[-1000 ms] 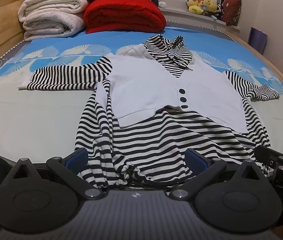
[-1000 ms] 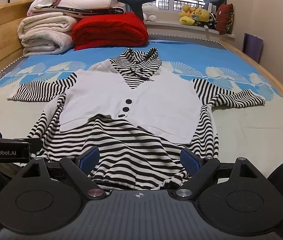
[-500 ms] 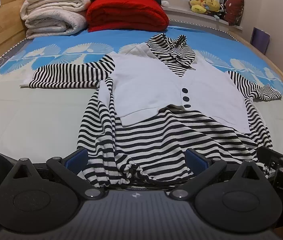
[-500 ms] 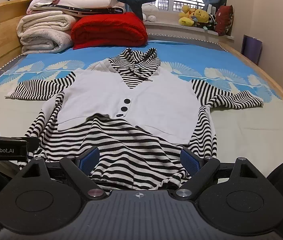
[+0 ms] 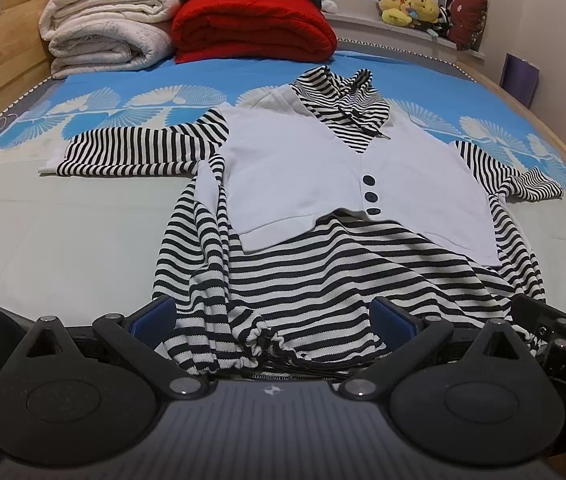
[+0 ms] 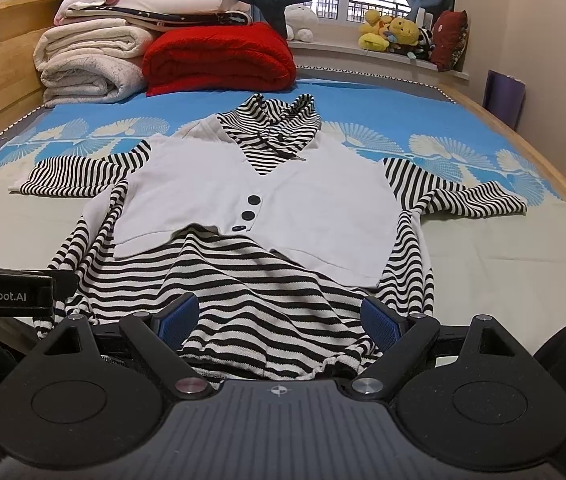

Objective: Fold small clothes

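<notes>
Both tongs stand wide with nothing pinched: the left gripper [image 5: 273,318] straddles the gathered hem at 6 o'clock, and the right gripper [image 6: 279,320] does likewise further along that hem. Bare pale sheet [image 5: 63,240] lies open at 9 o'clock and at 3 o'clock (plenty of room either side). The striped dress [image 5: 323,272] lies flat mid-bed, its long axis running 6 to 12, collar toward 12, sleeves spread to 10 and 2. A wooden bed frame [image 6: 555,172] bounds the right edge. Folded blankets [image 5: 251,24] are stacked at 12 o'clock.
</notes>
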`<act>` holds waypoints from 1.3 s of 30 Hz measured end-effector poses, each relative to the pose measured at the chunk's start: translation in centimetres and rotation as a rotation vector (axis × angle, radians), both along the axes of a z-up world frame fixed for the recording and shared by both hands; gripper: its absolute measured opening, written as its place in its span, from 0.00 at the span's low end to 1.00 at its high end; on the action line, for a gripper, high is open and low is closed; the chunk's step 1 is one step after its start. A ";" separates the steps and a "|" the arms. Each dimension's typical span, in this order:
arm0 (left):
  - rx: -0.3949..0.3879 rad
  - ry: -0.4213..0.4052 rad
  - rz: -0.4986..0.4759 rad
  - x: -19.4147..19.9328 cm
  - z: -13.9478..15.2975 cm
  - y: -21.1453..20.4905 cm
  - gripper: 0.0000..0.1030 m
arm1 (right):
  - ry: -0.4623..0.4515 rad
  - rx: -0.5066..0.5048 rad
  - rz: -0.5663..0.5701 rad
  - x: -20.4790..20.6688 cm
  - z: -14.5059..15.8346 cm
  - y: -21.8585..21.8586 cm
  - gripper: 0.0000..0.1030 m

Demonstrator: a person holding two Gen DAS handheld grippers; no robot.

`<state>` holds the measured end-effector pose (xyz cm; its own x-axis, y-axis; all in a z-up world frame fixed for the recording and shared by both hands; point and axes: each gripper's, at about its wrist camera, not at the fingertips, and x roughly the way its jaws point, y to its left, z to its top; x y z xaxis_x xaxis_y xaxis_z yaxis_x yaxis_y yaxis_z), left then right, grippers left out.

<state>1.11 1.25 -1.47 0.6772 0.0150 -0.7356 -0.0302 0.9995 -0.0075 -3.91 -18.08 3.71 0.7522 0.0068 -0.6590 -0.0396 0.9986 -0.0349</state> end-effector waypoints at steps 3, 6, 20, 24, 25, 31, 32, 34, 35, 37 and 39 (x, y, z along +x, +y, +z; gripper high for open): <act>0.000 0.001 0.001 0.0 0.0 0.0 1.00 | 0.000 0.000 0.000 0.0 0.0 0.0 0.86; 0.000 0.002 0.001 0.0 0.0 0.0 1.00 | 0.001 0.000 -0.001 0.0 0.0 0.0 0.86; -0.001 0.003 0.000 0.1 -0.2 -0.2 1.00 | 0.001 -0.001 0.000 0.0 0.0 -0.1 0.86; -0.001 0.003 0.001 0.1 -0.2 -0.2 1.00 | 0.001 0.000 -0.001 0.0 0.0 0.0 0.86; -0.001 0.003 0.000 0.1 -0.2 -0.2 1.00 | 0.001 0.001 -0.002 0.0 0.0 -0.1 0.86; -0.001 0.003 0.000 0.1 -0.2 -0.2 1.00 | 0.005 0.010 -0.012 0.0 -0.2 -0.3 0.86; -0.001 0.003 0.000 0.1 -0.2 -0.2 1.00 | 0.005 0.011 -0.013 0.0 -0.2 -0.3 0.86; -0.001 0.004 0.000 0.1 -0.2 -0.2 1.00 | 0.006 0.010 -0.012 0.0 -0.2 -0.3 0.86; -0.001 0.003 0.000 0.1 -0.2 -0.2 1.00 | 0.006 0.010 -0.012 0.0 -0.2 -0.3 0.86; -0.001 0.003 0.000 0.1 -0.2 -0.2 1.00 | 0.006 0.011 -0.012 0.0 -0.2 -0.3 0.86; -0.001 0.004 0.000 0.1 -0.2 -0.2 1.00 | 0.007 0.013 -0.014 0.0 -0.3 -0.3 0.86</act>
<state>1.23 1.08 -1.66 0.6746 0.0146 -0.7380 -0.0307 0.9995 -0.0083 -3.94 -18.41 3.45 0.7474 0.0044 -0.6643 -0.0253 0.9994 -0.0218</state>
